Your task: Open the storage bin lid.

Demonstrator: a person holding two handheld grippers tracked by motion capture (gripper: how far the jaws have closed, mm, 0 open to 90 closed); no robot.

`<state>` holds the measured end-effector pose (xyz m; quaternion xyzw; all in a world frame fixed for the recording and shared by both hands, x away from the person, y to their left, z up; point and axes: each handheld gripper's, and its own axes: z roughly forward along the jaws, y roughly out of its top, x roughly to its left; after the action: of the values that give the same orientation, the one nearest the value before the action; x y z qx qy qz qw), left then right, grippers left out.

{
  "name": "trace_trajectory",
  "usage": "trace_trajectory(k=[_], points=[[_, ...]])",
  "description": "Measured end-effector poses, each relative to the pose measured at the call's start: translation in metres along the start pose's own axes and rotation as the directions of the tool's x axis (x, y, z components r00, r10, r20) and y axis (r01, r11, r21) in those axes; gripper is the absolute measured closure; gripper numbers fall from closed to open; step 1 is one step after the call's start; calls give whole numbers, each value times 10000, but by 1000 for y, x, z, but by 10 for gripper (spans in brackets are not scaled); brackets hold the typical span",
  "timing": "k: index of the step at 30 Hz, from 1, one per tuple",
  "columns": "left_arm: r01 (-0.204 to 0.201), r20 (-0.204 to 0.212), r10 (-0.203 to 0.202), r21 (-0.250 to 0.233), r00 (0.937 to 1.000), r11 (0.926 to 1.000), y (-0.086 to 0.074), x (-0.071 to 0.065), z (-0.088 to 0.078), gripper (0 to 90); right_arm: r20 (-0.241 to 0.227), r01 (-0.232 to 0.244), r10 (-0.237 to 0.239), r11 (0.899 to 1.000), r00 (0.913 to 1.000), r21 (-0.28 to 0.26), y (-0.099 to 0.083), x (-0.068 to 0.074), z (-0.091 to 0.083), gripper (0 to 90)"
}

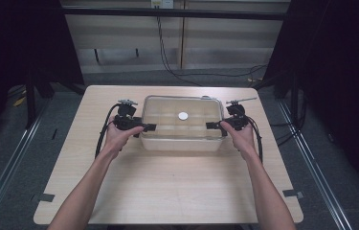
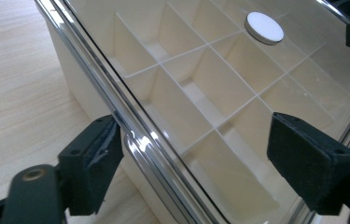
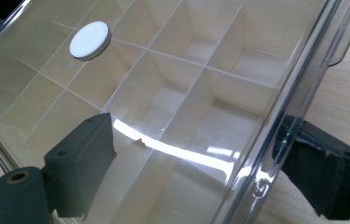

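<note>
1. We are looking down at a clear-lidded compartment box (image 1: 182, 122) that is sitting near the middle of the wooden table (image 1: 167, 187), slightly toward the far edge.
2. We are holding the left gripper (image 1: 148, 127) at the box's left end; in the left gripper view its jaws are standing spread, one on either side of the lid's rim (image 2: 130, 140), not pinching it.
3. We are holding the right gripper (image 1: 212, 125) at the box's right end; in the right gripper view its jaws are likewise standing apart, straddling the lid's edge (image 3: 266, 154).
4. We are seeing a white round disc (image 1: 183, 116) lying on the transparent lid, near its centre, above the cream dividers (image 2: 200, 88).
</note>
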<state>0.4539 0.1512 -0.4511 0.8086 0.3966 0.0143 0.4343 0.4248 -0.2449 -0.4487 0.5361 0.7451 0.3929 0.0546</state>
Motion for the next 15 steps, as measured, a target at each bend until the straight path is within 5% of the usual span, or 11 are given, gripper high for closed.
trace_trajectory(k=[8, 10, 15], points=[[190, -1, -190, -286, 9998, 9994, -3, 0, -2, 235, 34, -212, 213, 9995, 9998, -251, -1, -4, -8, 276], [-214, -361, 201, -365, 9991, 9991, -3, -3, -5, 240, 171, -185, 191, 9994, 9997, -297, -2, -2, -9, 273], [-319, -470, 295, -501, 9985, 9982, -1, -4, -10, 300, 347, -99, 116, 9988, 9993, -486, -1, 0, -15, 323]])
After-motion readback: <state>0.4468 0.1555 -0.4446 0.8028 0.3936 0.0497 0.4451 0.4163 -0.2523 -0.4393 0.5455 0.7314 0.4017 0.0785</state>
